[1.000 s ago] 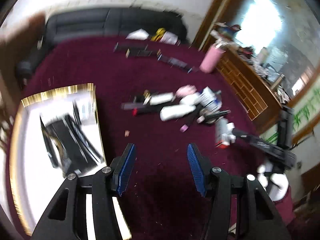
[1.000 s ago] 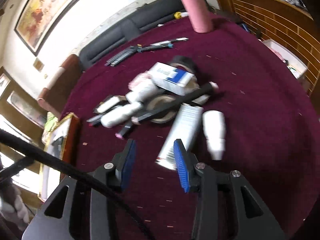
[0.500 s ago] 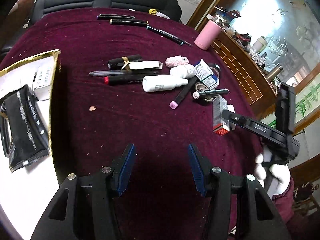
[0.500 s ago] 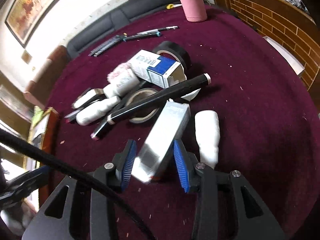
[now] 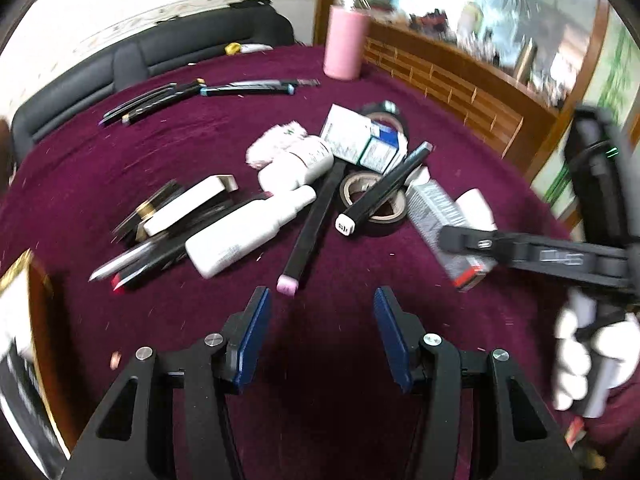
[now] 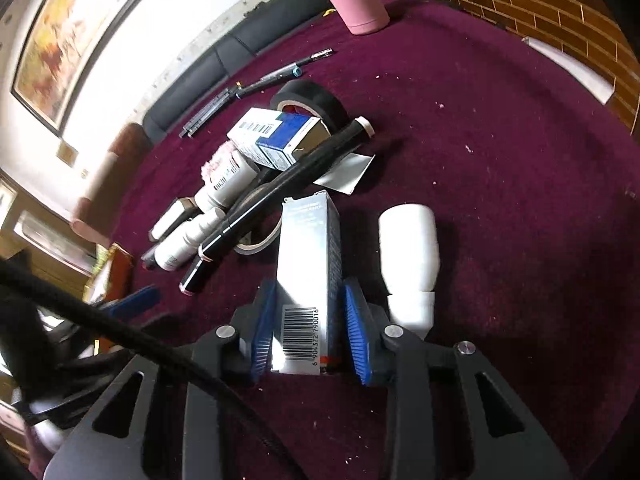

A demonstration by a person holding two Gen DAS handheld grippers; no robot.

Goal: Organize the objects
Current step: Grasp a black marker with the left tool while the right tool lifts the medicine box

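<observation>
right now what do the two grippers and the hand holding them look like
Left gripper and right gripper: black angular frames with triangular cut-outs, silver screws and ribbed blue pads. A black cable runs past the right one. A white-gloved hand holds its handle.

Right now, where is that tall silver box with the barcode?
In the right wrist view the silver box lies on the maroon table, between the right gripper's fingers, a white tube just to its right.

Bare cloth (image 6: 520, 160) right of pile; white bottle (image 6: 408, 252) crowds silver box (image 6: 308, 264).

Black sofa (image 5: 168, 48), framed painting (image 6: 72, 28)
</observation>
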